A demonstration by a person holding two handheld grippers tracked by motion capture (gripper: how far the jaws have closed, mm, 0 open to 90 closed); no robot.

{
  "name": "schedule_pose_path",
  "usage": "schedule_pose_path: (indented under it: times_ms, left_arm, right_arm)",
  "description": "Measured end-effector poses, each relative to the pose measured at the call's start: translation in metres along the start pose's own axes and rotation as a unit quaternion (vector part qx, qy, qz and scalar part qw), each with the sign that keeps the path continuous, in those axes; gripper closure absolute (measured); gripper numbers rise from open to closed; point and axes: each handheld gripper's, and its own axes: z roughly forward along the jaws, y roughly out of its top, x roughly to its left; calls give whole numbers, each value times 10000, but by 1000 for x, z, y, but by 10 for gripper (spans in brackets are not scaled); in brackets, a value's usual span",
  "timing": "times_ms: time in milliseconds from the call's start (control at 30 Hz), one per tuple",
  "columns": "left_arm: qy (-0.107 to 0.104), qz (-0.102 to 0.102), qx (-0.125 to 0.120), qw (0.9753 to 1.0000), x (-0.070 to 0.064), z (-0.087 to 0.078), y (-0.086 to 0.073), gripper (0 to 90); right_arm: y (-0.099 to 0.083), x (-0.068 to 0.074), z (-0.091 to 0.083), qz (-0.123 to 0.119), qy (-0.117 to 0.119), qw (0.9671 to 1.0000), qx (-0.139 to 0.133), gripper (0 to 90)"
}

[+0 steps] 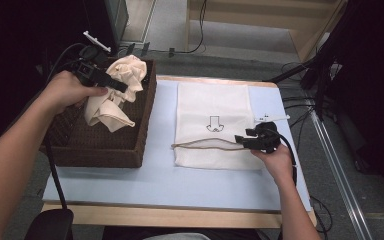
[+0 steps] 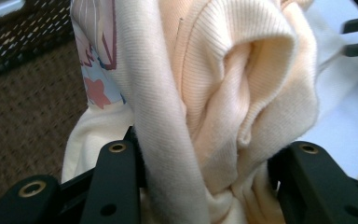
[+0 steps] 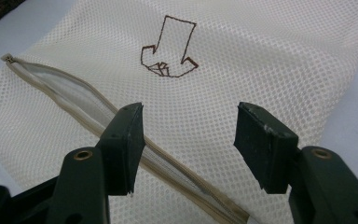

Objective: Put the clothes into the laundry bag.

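Note:
A crumpled cream garment with a printed patch hangs above a dark wicker basket at the table's left. My left gripper is shut on it; in the left gripper view the jaws clamp a thick fold of the garment over the basket. A white mesh laundry bag with a stitched arrow lies flat at the table's middle. My right gripper stands open at the right end of the zipper. In the right gripper view the open gripper hovers over the mesh bag, its left finger above the partly open zipper.
The light blue table top has free room in front of the bag and basket. Cables and black stands lie on the floor at the right. A wooden shelf stands behind the table.

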Motion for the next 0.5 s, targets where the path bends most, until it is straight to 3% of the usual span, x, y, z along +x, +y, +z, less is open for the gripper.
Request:
schedule_pose_path:
  times_ms: [200,233,300,500]
  left_arm:
    - [-269,430,-155,9986,-29,-13,12,553]
    - [-269,430,-155,9986,-29,-13,12,552]
    - [-337,655,-171,9971,-39,-17,16,551]
    - [-527,995,-176,9935,-65,-21,24,550]
  right_arm:
    - [0,0,0,63,47,10000,-39,447]
    - [0,0,0,63,47,10000,-39,447]
    - [0,-1,-1,76,67,9999,-49,451]
    - [0,-1,-1,73,90,9999,-61,462]
